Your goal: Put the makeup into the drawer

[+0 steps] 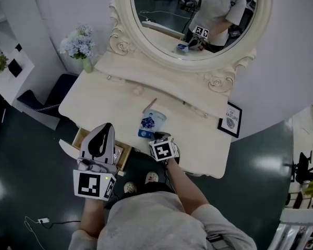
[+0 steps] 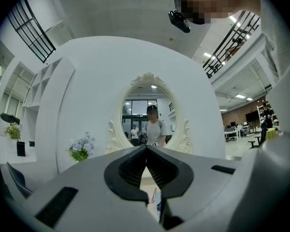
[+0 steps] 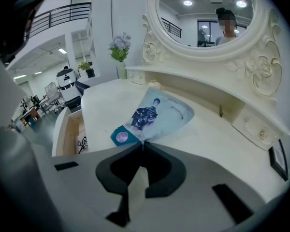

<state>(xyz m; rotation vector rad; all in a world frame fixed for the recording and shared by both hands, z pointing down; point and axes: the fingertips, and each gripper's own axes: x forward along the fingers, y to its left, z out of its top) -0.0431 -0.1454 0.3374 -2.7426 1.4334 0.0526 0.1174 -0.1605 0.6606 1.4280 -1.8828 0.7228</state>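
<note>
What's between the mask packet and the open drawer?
Nothing: just bare tabletop separates the mask packet from the open drawer, clearest in the right gripper view.

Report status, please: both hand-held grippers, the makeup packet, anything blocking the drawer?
Right hand-held gripper shut on near edge of blue packet, lying on tabletop. Left hand-held gripper shut, empty, over open drawer, maybe in the way.

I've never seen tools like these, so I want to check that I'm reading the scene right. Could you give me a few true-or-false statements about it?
1. The right tool is closed on the edge of the blue makeup packet. True.
2. The drawer is shut. False: it stands open.
3. The left tool holds a brush. False: its jaws are together with nothing between them.
4. In the head view, the flowers stand at the left end of the vanity table. True.
</note>
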